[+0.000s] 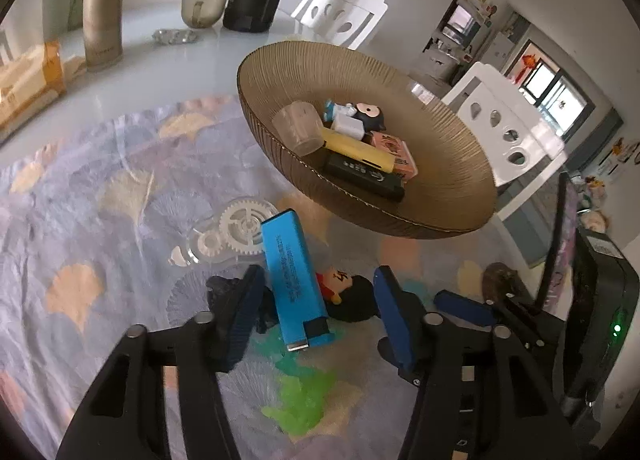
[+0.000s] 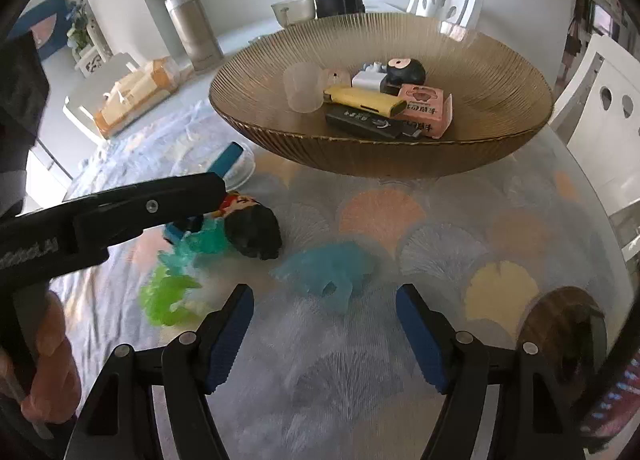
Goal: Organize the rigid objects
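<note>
Left gripper [image 1: 316, 300] jaws spread wide, straddling blue lighter [image 1: 294, 280] lying on patterned cloth [image 1: 80, 220]; neither pad visibly touching it. Right gripper [image 2: 324, 328] jaws apart, empty, just short of translucent blue piece [image 2: 328, 270]. Black-haired figurine [image 2: 250, 228] beside lighter. Farther: ribbed amber bowl [image 2: 500, 72] holding yellow lighter [image 2: 364, 100], black lighter [image 2: 364, 122], pink box [image 2: 426, 106].

Blue lighter [image 1: 294, 278]; ribbed amber bowl [image 1: 452, 164]; pastel fan-patterned cloth [image 1: 100, 220]; green toy [image 2: 168, 294].
</note>
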`<state>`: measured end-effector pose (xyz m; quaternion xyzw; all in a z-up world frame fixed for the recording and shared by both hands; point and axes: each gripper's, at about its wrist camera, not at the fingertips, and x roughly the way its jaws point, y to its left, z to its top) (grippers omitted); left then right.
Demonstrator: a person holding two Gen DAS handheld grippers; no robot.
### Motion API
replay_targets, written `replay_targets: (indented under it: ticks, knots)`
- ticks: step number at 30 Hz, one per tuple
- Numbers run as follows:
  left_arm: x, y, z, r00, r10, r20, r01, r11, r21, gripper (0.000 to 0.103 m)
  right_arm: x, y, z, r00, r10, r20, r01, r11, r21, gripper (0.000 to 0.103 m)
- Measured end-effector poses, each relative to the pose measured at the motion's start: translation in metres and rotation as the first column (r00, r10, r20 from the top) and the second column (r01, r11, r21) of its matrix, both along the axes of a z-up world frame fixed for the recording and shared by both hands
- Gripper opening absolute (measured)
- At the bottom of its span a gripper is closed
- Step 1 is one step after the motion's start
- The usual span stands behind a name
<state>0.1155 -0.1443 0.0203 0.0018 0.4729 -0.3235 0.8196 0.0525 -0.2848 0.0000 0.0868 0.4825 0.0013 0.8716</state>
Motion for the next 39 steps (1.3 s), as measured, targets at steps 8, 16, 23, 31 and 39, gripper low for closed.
replay_targets:
  ticks: [8,16,23,31,39]
  knots:
    - [-0.006,0.013,-0.002,0.997,0.055,0.047,-0.055,0.998,0.008,0.014,0.000,0.004,0.001,0.998,-0.003,0.069,0.006,0.999,-0.040,0.053]
    - [-0.026,0.040,0.021,0.996,0.055,0.073,-0.051,0.997,-0.060,0.011,-0.022,0.010,0.027,0.989,0.020,0.144,-0.018,1.000,-0.016,0.053]
    - [-0.033,0.043,0.012,1.000,0.020,0.005,-0.020,0.998,-0.063,0.027,-0.035,0.015,0.039,0.986,0.033,0.162,-0.037,0.999,0.020,0.053]
    - [-0.057,0.049,0.038,0.996,0.015,0.086,-0.009,0.998,-0.064,0.027,-0.050,0.013,0.076,0.973,0.037,0.229,-0.047,0.998,0.036,0.053]
    - [-0.069,0.049,0.058,0.986,0.014,0.164,-0.004,0.998,-0.059,0.027,-0.050,0.013,0.090,0.966,0.033,0.258,-0.042,0.999,0.031,0.053]
